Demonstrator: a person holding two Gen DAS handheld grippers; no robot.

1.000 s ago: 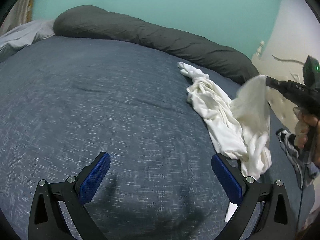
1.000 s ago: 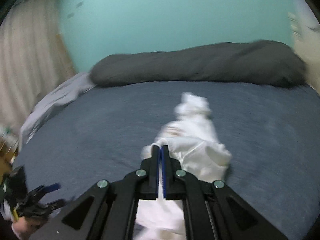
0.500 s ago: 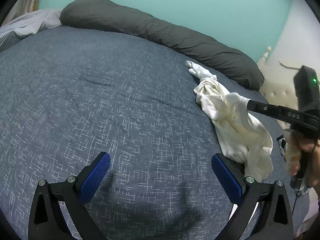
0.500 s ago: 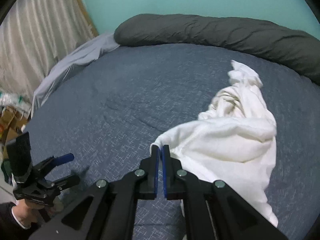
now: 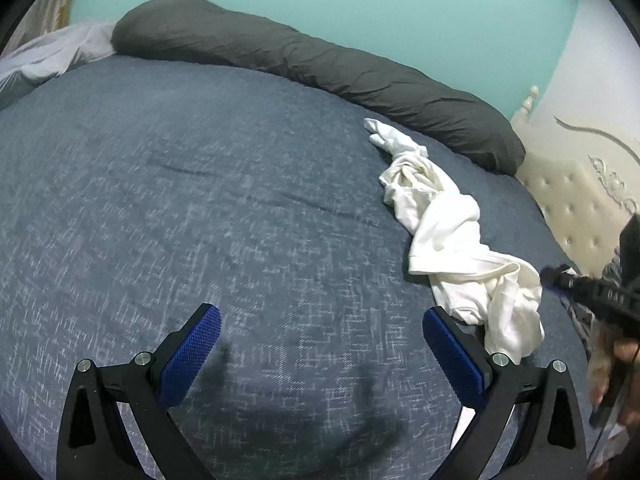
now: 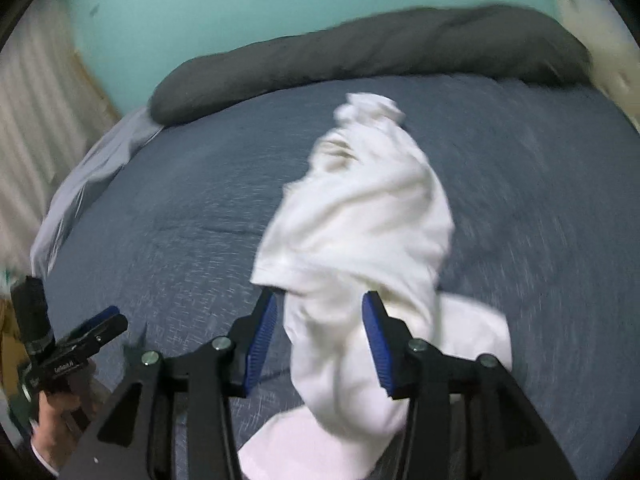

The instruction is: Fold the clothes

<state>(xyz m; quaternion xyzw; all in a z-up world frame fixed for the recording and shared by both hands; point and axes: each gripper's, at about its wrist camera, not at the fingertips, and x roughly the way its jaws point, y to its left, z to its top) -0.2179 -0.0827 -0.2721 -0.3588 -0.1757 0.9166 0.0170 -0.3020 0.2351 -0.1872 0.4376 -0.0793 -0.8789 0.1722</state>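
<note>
Much bare blue-grey woven bedspread [image 5: 208, 208] lies left of the crumpled white cotton garment [image 5: 452, 236]. Left gripper [image 5: 320, 344] gapes empty; right gripper [image 6: 320, 344] is opening, cloth between (left view hides this).

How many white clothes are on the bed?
1: a crumpled white garment lies on the blue bed, near the long grey pillow. More could be hidden outside the pictures.

Left gripper [image 5: 322, 348] jaws wide apart; right gripper [image 6: 320, 344] jaws opening.
</note>
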